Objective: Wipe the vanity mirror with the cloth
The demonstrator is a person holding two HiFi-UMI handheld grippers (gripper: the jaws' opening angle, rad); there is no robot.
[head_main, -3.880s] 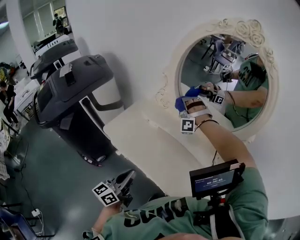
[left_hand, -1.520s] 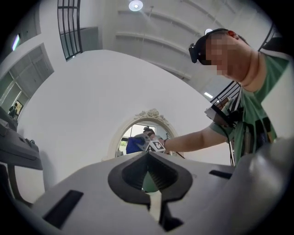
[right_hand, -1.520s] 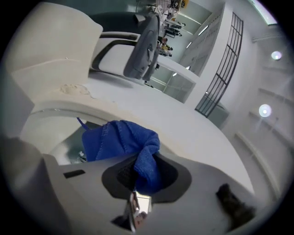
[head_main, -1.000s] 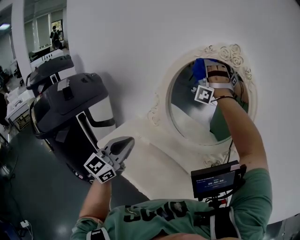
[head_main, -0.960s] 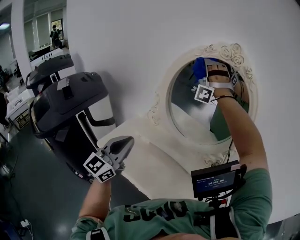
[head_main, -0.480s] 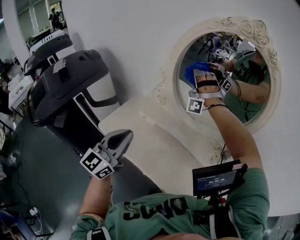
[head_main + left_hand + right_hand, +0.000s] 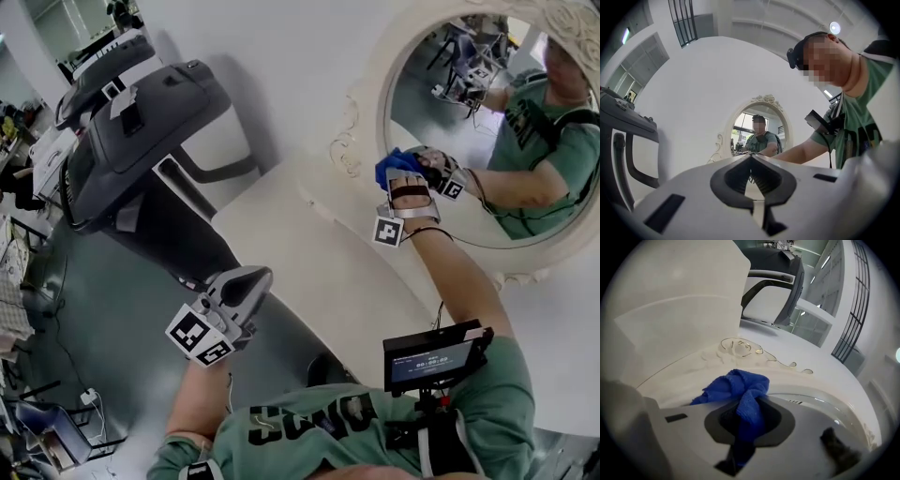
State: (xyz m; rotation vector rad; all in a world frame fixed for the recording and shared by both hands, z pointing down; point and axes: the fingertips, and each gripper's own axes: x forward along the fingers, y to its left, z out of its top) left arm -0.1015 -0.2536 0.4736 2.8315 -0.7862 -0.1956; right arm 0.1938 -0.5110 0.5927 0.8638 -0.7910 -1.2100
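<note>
Gripping anything, is the right gripper (image 7: 749, 405)?

Yes. Its jaws are clamped on the blue cloth (image 7: 737, 384), which bunches out ahead of the tips. The left gripper (image 7: 751, 156) has its jaws pressed together on nothing and hangs low, well apart from the work.

Where does the cloth sit?

At the lower left of the vanity mirror (image 7: 422, 103), against the glass and just beside the carved frame (image 7: 354, 131).

So the wiping is under way. How would you do it well?

I'd keep the clench firm so the wad can't slip out. I'd lead with the soft bunch so only fabric meets the glass, not the hard tips. Then I'd sweep in overlapping passes from this edge toward the far side and the top.

Any risks?

The scrollwork could snag a loose fold, so I'd follow the rim closely but not ride up onto it. Pressing unevenly would probably leave streaks.
</note>
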